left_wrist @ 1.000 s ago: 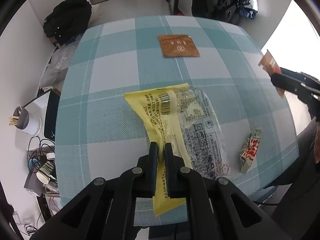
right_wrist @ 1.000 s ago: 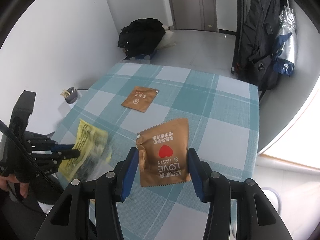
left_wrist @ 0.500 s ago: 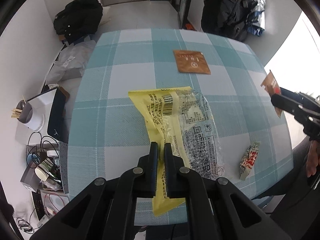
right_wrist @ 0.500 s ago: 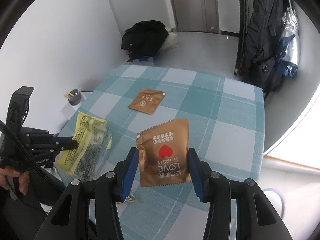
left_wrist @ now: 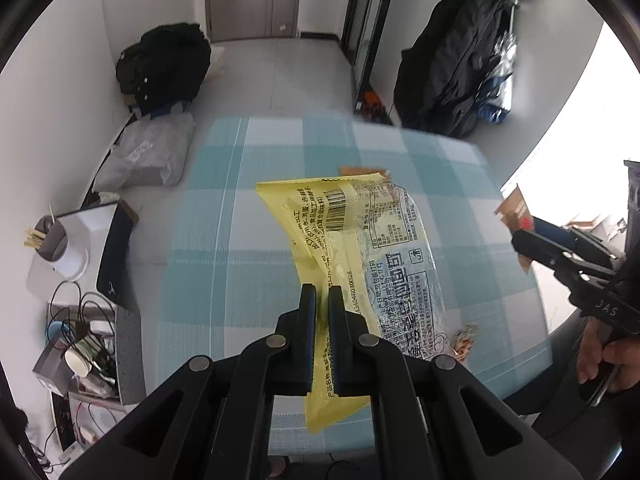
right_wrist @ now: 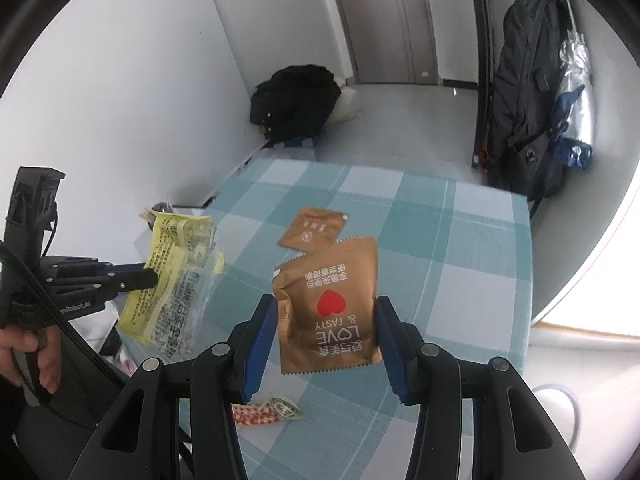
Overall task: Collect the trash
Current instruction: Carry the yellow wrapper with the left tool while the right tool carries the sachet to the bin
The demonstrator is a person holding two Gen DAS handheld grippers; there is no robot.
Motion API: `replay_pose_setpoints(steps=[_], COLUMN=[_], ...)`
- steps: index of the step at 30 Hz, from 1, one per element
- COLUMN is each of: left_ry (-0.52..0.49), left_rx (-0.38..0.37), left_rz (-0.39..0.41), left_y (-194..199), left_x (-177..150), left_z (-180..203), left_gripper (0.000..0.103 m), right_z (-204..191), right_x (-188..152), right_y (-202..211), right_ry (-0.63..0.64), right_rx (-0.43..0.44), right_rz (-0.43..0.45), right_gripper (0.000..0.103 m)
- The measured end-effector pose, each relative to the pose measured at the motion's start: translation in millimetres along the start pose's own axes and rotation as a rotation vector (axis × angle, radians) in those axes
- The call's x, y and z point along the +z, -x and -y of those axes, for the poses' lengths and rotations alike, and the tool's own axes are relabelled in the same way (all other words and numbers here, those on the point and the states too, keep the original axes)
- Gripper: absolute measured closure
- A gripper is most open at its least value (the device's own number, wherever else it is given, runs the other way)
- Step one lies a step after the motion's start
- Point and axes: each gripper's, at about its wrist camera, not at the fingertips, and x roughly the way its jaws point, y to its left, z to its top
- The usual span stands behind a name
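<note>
Two wrappers we hold above the checked desk: left gripper jaws clamped on the yellow-and-clear plastic wrapper, right gripper jaws clamped on the brown foil heart-printed sachet.

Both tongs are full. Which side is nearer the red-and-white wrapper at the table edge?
Right, probably. The red-and-white wrapper lies just below the right tongs, which hold the brown packet; the left tongs, gripping the yellow wrapper, sit farther over.

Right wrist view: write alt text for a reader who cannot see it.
The right tool holds a brown snack packet above a blue-checked table. At left, the left tool grips a yellow wrapper; another brown packet and a red-and-white wrapper lie on the table.
</note>
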Motion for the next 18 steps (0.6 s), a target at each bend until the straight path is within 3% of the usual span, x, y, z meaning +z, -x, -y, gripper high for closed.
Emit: replay_pose_setpoints(steps=[11,18], left_ry=[0.007,-0.035], left_rx=[-0.068,-0.110], left_rz=[0.099,0.154], left_y=[29.4,44.3], left_x=[22.6,42.8], left_z=[12.8,44.2], left_gripper=[0.101,0.101], right_z=[11.8,31.5], right_x=[22.2,34.6], right_y=[43.3,90.7], right_ry=[-0.067,-0.082], right_rx=[-0.003,-0.032], right_rz=[0.097,0.178], right_gripper=[0.055,0.055])
